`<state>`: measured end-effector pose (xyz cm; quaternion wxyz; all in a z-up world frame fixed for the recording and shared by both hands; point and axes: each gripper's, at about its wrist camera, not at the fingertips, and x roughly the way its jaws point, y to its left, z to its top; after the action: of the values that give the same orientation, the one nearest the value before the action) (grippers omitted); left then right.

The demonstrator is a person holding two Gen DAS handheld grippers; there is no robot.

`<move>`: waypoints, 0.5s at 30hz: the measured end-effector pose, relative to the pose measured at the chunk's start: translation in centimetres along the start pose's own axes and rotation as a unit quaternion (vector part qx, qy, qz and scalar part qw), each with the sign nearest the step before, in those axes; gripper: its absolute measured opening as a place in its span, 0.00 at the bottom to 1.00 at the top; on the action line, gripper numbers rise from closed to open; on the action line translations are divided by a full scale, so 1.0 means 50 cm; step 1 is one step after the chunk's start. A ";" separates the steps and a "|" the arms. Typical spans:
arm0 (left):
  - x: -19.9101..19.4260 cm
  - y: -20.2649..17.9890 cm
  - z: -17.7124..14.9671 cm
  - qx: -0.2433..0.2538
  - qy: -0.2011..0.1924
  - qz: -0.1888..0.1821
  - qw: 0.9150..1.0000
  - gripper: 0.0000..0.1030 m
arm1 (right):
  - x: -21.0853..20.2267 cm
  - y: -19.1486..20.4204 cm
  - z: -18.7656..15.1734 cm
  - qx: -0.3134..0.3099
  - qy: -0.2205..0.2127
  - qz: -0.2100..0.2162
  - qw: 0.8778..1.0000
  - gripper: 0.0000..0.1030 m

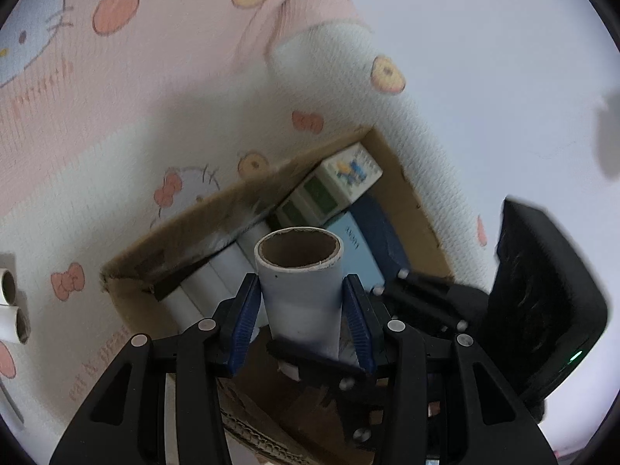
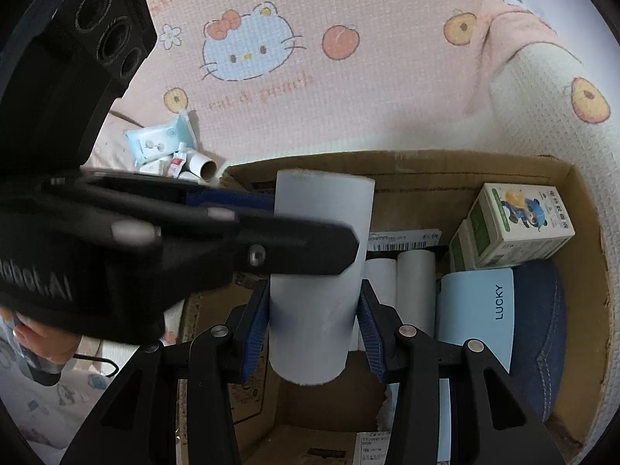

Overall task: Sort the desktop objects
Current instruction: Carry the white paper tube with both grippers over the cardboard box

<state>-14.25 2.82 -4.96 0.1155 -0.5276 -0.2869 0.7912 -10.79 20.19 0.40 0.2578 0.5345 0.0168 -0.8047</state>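
A white paper roll [image 1: 300,290] with a brown cardboard core is held over an open cardboard box [image 1: 407,178]. My left gripper [image 1: 302,312] is shut on the roll, blue pads pressed to both its sides. In the right wrist view the same roll [image 2: 317,294] stands between my right gripper's [image 2: 314,333] blue pads; the left pad touches it, and a narrow gap shows at the right pad. The left gripper's black finger [image 2: 294,248] crosses in front of the roll. The box [image 2: 581,255] holds white rolls [image 2: 414,290], a green-and-white carton [image 2: 511,228], a light blue LUCKY item [image 2: 480,314] and blue denim [image 2: 542,333].
The box lies on a pink and white Hello Kitty cloth [image 2: 271,89]. A wipes pack [image 2: 161,139], small tubes and an empty core [image 2: 203,166] lie beyond the box's left corner. Two more cores [image 1: 11,302] sit at the left edge. The right gripper's black body [image 1: 542,302] is close by.
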 end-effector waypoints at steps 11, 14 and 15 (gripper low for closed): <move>0.028 -0.009 0.001 0.021 0.021 0.060 0.998 0.46 | 0.030 -0.028 0.009 0.008 0.012 0.019 1.000 0.39; 0.022 -0.004 0.000 0.021 0.011 0.076 0.997 0.47 | 0.040 -0.033 0.016 0.016 0.020 0.036 0.999 0.39; 0.016 -0.002 0.000 0.021 0.005 0.081 0.996 0.47 | 0.045 -0.033 0.022 0.017 0.026 0.038 0.999 0.39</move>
<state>-14.59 3.31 -5.53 0.0633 -0.5502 -0.2254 0.8015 -13.08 20.41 -1.49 0.2785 0.5602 -0.0106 -0.7801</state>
